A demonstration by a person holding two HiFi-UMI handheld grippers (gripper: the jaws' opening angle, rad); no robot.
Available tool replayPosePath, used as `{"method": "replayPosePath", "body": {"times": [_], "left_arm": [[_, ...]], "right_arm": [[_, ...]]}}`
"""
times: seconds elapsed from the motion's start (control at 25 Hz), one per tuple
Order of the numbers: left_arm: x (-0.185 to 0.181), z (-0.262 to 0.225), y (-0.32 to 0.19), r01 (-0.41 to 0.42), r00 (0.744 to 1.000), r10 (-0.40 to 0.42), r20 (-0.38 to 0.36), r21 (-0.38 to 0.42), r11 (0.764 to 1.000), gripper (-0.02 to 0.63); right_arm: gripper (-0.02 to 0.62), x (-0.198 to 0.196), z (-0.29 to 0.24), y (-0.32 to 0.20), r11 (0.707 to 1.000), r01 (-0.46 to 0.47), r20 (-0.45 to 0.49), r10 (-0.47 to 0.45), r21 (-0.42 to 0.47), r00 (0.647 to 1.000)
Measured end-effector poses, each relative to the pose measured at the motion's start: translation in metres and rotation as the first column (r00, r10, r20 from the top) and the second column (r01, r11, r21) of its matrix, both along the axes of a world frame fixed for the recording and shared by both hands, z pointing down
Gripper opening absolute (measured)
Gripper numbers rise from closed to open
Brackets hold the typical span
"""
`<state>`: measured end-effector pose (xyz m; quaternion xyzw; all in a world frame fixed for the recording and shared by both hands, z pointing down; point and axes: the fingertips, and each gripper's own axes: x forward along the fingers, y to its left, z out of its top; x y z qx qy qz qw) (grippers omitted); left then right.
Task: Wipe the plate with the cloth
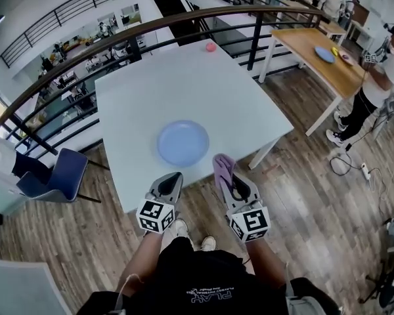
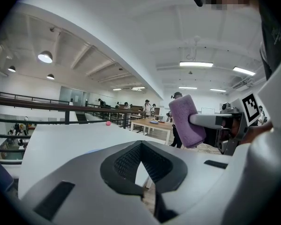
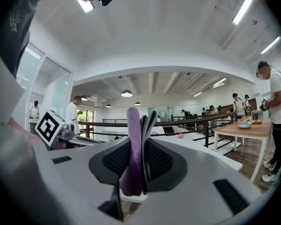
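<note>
White table fills the middle of the head view, and on it we count one blue plate, lying flat near the edge closest to us, and one pink ball far off by the opposite edge. We hold two grippers just short of that near edge, over the wooden floor. The left gripper carries nothing. The right gripper carries the one purple cloth, which points toward the plate but stays apart from it. One blue chair stands to the left of the table.

From the left gripper view we see its jaws pressed together with nothing between them. The cloth sticks out of the other gripper beside it.

From the right gripper view the jaws are clenched on the folded cloth, which stands upright between the pads.

We judge the cloth to be in hand and the wiping not yet begun — no part of it touches the plate. Bringing it down onto the dish and rubbing across the surface is all left to do. Whether the plate is dirty we cannot tell.
</note>
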<state>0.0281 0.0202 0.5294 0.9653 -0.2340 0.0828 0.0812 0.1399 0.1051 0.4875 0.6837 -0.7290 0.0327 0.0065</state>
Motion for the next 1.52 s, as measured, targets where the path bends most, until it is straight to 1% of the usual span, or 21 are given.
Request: {"method": "replayPosePath", "body": {"times": [0.24, 0.44, 0.64, 1.0, 1.2, 1.32, 1.52], "left_arm": [[0.004, 0.003, -0.028, 0.011, 1.0, -0.011, 0.007, -0.008, 1.0, 0.003], [0.008, 0.003, -0.063, 0.015, 1.0, -0.016, 0.026, 0.018, 1.0, 0.003], [0.011, -0.001, -0.103, 0.018, 1.0, -0.018, 0.012, 0.018, 1.0, 0.003], [-0.012, -0.003, -0.172, 0.067, 0.998, -0.067, -0.009, 0.01, 0.998, 0.003], [-0.023, -0.005, -0.203, 0.079, 0.997, -0.079, -0.013, 0.004, 0.997, 0.003], [-0.025, -0.005, -0.219, 0.073, 0.997, -0.073, -0.013, 0.008, 0.997, 0.003], [-0.031, -0.002, -0.233, 0.052, 0.999, -0.052, -0.002, 0.009, 0.999, 0.003]], "right_arm": [[0.098, 0.003, 0.002, -0.032, 1.0, 0.023, 0.003, -0.023, -0.012, 1.0], [0.097, -0.001, -0.007, -0.076, 0.999, 0.044, 0.001, -0.044, 0.014, 0.999], [0.097, -0.003, -0.013, -0.124, 0.998, 0.064, -0.009, -0.064, 0.016, 0.998], [0.098, -0.027, -0.022, -0.2, 0.994, 0.112, -0.036, -0.112, 0.01, 0.993], [0.098, -0.036, -0.03, -0.234, 0.993, 0.116, -0.027, -0.115, 0.023, 0.993], [0.098, -0.042, -0.037, -0.254, 0.992, 0.124, -0.039, -0.123, 0.033, 0.992], [0.098, -0.05, -0.037, -0.277, 0.991, 0.133, -0.055, -0.132, 0.012, 0.99]]}}
